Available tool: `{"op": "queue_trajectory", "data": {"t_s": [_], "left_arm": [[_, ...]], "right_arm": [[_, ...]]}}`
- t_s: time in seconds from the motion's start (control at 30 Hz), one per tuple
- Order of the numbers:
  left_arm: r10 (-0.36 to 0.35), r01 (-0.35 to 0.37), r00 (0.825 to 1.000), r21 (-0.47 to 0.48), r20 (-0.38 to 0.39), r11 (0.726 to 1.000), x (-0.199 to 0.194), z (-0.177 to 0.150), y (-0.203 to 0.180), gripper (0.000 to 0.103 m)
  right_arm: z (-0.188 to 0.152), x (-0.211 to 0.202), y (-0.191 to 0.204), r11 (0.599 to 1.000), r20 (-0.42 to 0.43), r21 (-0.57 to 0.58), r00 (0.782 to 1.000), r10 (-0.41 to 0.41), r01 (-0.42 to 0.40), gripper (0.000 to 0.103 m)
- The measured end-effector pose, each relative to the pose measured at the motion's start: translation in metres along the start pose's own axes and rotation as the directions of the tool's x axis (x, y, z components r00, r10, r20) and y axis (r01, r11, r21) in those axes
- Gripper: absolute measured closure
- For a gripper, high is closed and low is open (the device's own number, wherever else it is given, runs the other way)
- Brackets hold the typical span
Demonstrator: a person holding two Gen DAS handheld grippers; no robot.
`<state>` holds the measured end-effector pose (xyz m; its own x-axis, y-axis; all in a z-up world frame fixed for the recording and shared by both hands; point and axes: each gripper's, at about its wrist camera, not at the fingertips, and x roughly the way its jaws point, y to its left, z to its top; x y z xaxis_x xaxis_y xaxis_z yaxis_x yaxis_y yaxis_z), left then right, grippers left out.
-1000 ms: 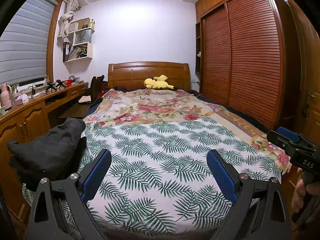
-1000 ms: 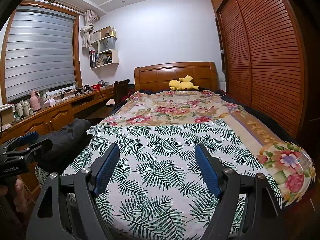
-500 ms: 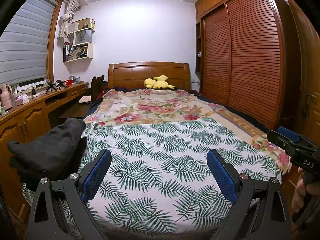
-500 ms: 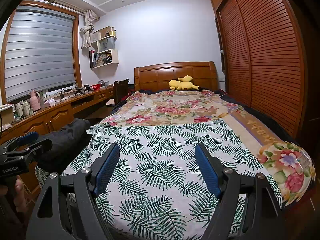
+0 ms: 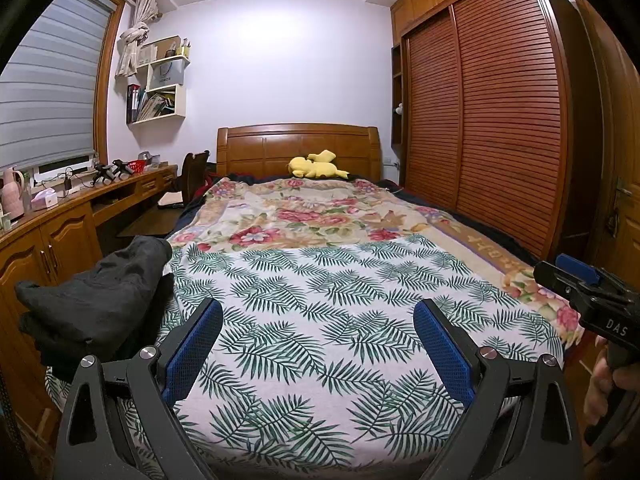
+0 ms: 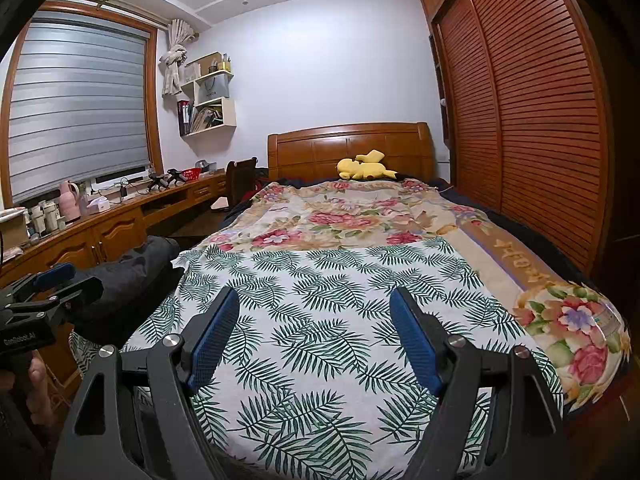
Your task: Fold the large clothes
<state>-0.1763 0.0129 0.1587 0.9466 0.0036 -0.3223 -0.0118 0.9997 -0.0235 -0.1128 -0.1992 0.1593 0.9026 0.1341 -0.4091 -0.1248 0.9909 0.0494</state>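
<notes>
The left gripper (image 5: 318, 344) was held at the foot of the bed (image 5: 298, 144), its blue-padded jaws spread wide with nothing between them. The right gripper (image 6: 314, 336) was also at the foot of the bed, its jaws likewise wide apart and empty. Each showed in the other's view: the right gripper sat at the right edge of the left camera's view, gripped from below by a hand (image 5: 604, 388), and the left gripper sat at the left edge of the right camera's view, with a hand (image 6: 34, 380) under it. Neither touched any cloth.

A dark garment (image 5: 96, 300) lay in a rumpled heap at the near left corner of the bed, partly hanging over the side and next to the wooden tabletop (image 5: 60, 204). It lay well left of the left gripper's jaws. In the right view the garment (image 6: 132, 280) showed just behind the left gripper.

A leaf-print sheet (image 5: 340, 312) covered the near half of the bed, spread flat. Beyond it lay a floral blanket (image 5: 304, 216) that ran up to the headboard, where a yellow plush toy (image 5: 316, 166) rested. A slatted wardrobe (image 5: 492, 128) stood along the right side of the bed. On the left, a window blind (image 6: 76, 108) hung above the tabletop, and a wall shelf (image 6: 210, 100) held books and a bag.
</notes>
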Motion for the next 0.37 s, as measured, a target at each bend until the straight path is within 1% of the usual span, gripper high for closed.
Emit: {"op": "queue_trajectory", "data": {"t_s": [0.37], "left_arm": [[-0.001,0.001,1.000,-0.001,-0.001,1.000,-0.0001,0.0001,0.0001,0.006]], "right_arm": [[0.0010,0.0002,0.0000,1.000,0.000,-0.001,1.000,-0.001,0.001,0.025]]}}
